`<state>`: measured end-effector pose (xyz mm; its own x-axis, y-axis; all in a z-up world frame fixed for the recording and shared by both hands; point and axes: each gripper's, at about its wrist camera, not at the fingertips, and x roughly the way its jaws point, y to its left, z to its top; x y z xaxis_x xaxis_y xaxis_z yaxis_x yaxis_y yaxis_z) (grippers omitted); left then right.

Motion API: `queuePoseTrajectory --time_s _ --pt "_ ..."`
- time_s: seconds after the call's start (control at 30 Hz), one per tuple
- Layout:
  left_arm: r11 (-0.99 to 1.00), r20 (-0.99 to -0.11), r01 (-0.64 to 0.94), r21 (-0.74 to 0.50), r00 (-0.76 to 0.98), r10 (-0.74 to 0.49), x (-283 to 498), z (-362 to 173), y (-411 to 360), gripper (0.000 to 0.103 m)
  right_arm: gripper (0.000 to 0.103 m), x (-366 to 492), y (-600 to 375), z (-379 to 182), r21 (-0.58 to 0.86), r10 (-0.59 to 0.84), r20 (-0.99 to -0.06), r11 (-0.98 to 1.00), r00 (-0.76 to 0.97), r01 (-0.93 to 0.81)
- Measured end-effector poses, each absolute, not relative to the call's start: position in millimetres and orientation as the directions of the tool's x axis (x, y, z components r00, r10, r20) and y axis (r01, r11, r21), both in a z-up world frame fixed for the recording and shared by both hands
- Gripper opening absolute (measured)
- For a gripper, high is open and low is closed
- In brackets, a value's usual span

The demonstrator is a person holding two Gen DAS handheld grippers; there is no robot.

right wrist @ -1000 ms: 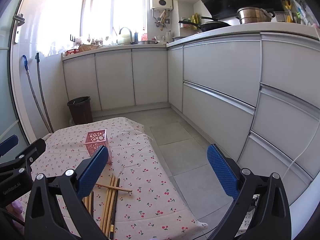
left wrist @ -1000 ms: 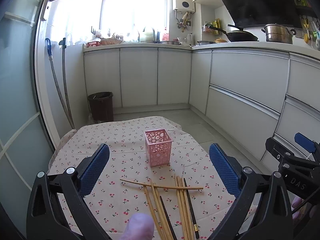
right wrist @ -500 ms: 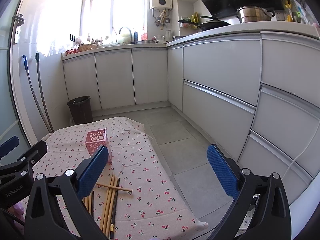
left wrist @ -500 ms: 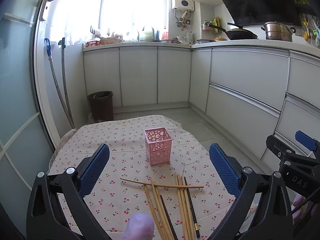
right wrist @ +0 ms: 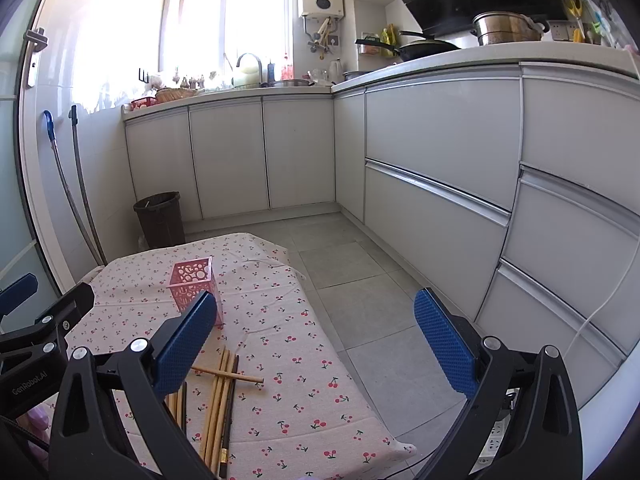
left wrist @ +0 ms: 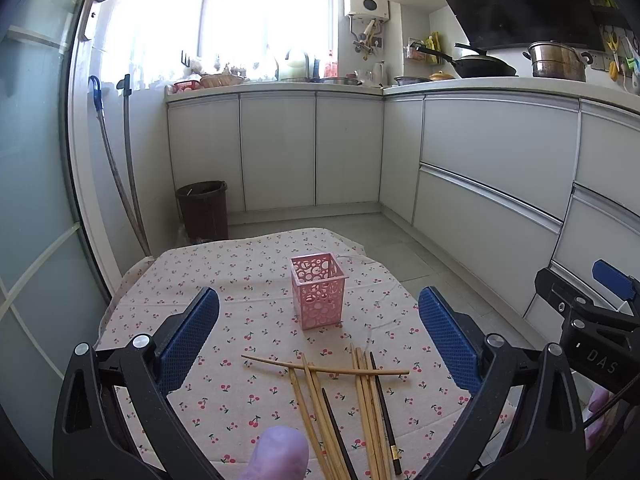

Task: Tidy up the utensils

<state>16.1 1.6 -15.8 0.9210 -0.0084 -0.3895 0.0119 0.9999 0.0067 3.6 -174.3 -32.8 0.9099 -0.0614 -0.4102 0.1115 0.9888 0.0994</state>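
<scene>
A pink perforated holder [left wrist: 319,296] [right wrist: 194,285] stands upright and empty on the cherry-print tablecloth [left wrist: 224,320] [right wrist: 304,396]. Several wooden and dark chopsticks [left wrist: 348,404] [right wrist: 219,400] lie loose in a heap nearer to me than the holder, one lying crosswise over the others. My left gripper [left wrist: 319,340] hovers open above the chopsticks, nothing between its blue pads. My right gripper [right wrist: 316,344] is open too, held off the table's right side over the floor; its frame [left wrist: 588,320] shows at the right of the left wrist view.
A brown waste bin [left wrist: 203,210] stands on the floor beyond the table, beside two hanging hoses [left wrist: 120,168]. White cabinets [left wrist: 492,184] run along the back and right. A fingertip [left wrist: 280,456] shows at the bottom of the left wrist view.
The left wrist view has shifted slightly, so the holder and chopsticks sit a little lower and nearer. The right gripper has barely moved. Both stay open.
</scene>
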Motion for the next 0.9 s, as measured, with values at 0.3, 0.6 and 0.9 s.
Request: queuePoseTrajectory --time_s 0.3,0.6,0.9 --pt "1.000 -0.393 0.007 0.007 0.919 -0.004 16 -17 3 0.096 0.096 4 -174 -32 0.099 -0.062 -0.411 0.989 0.909 0.112" --pt "1.000 -0.418 -0.006 -0.001 0.909 0.005 21 -20 6 0.096 0.096 6 -175 -35 0.095 -0.063 -0.423 0.989 0.904 0.114" --pt "0.978 -0.622 -0.152 -0.144 0.782 0.030 66 -40 53 0.096 0.096 37 -180 -35 0.162 0.026 -0.548 0.984 0.836 0.076"
